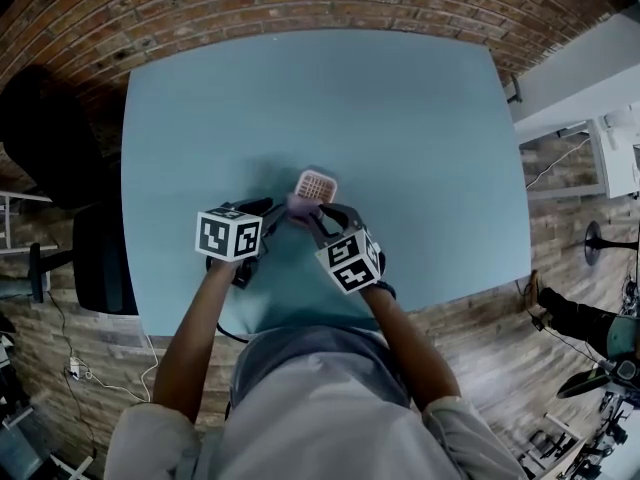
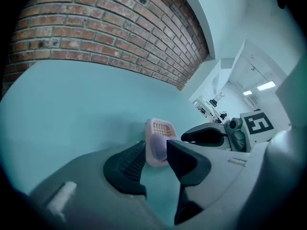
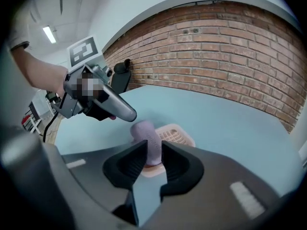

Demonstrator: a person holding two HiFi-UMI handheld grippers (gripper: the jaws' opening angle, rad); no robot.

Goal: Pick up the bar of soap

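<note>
The left forearm [image 1: 190, 348] and the right forearm [image 1: 408, 336] are stretched forward from the near edge over the pale blue surface [image 1: 420, 128]. Both are bare below light sleeves and angled inward, so that the two tools meet near the middle of the surface, a white cube with black square markers riding on each.

The right tongs [image 3: 153, 153] are pressed together on the bar of soap [image 3: 145, 132], which is pinched by its lower part between ribbed black pads. The bar is a smooth, rounded lilac oblong, held on end with its top leaning slightly left. It is held right over the soap dish [image 3: 176, 134]; whether its lower end touches the dish cannot be told.

The left tongs [image 2: 154, 151] are held spread at the left of the soap, and their ribbed black pads press on nothing. The soap and the dish are seen through the gap, just beyond the tips.

The dish is of pale pink plastic, rectangular with rounded corners and a grid-like floor, and lies flat on the matte surface. A rough red brick wall [image 3: 230, 51] is seen behind the far edge.
</note>
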